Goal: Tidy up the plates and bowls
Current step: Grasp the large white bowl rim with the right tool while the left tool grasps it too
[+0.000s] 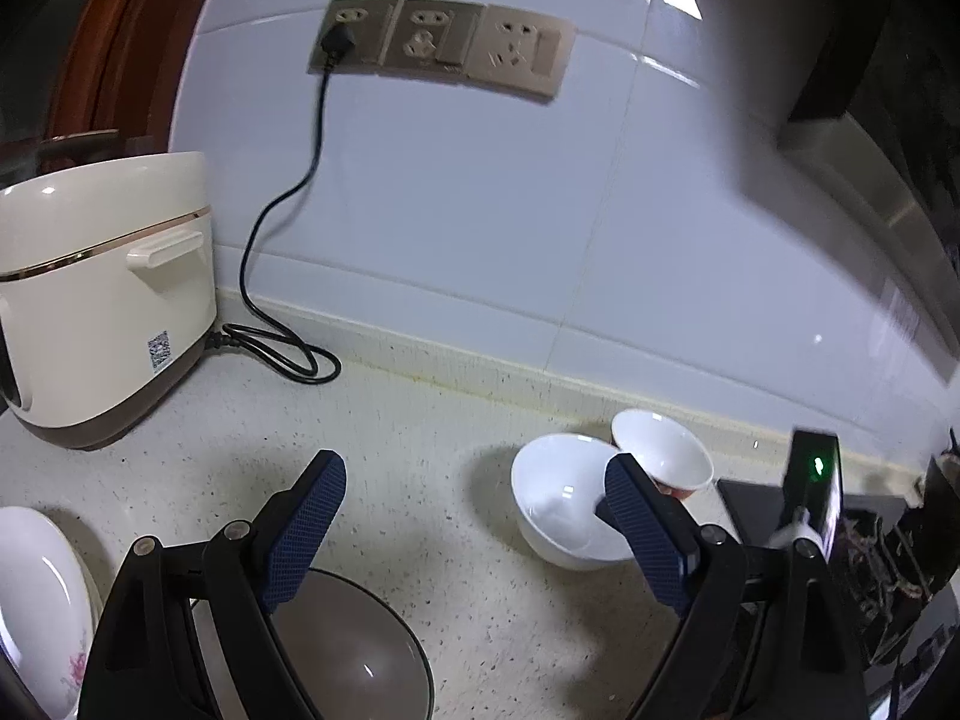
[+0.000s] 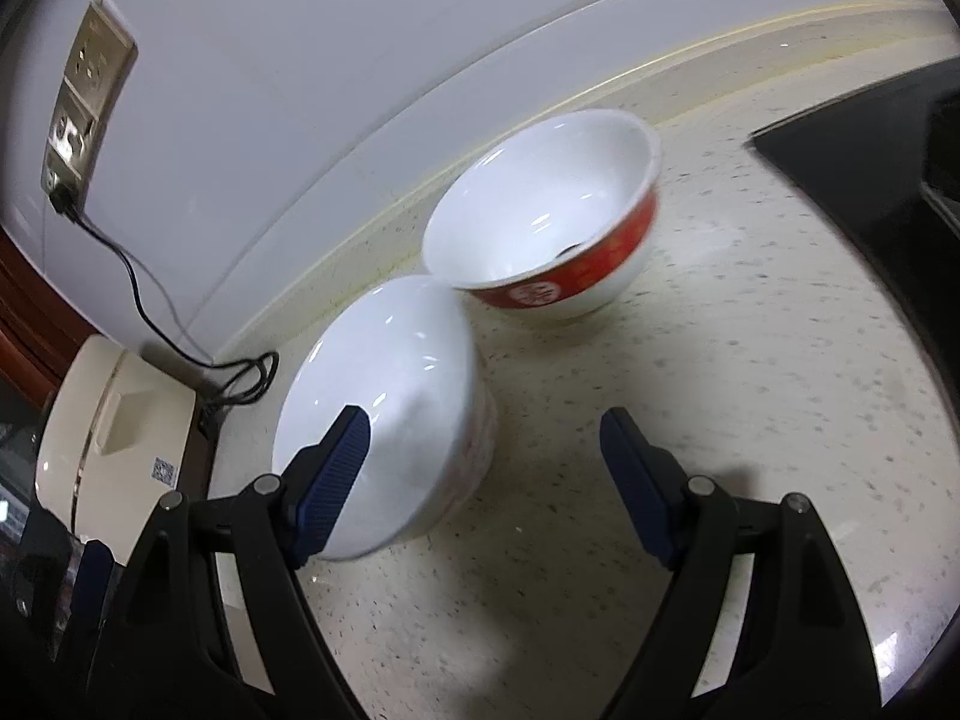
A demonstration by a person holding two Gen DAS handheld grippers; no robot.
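Note:
A plain white bowl [image 2: 390, 402] stands on the speckled counter, and a white bowl with a red band [image 2: 558, 222] stands just behind it, rims almost touching. My right gripper [image 2: 486, 438] is open, its left finger over the white bowl's near rim. In the left wrist view the white bowl [image 1: 564, 498] and the red-band bowl [image 1: 660, 450] sit at right. My left gripper [image 1: 474, 492] is open and empty above a grey bowl [image 1: 360, 648]. A floral white plate [image 1: 42, 606] lies at far left.
A cream rice cooker [image 1: 102, 294] stands at the back left with its black cord [image 1: 282, 354] running to the wall sockets [image 1: 444, 42]. A black stove top [image 2: 870, 138] lies at the right. The tiled wall closes the back.

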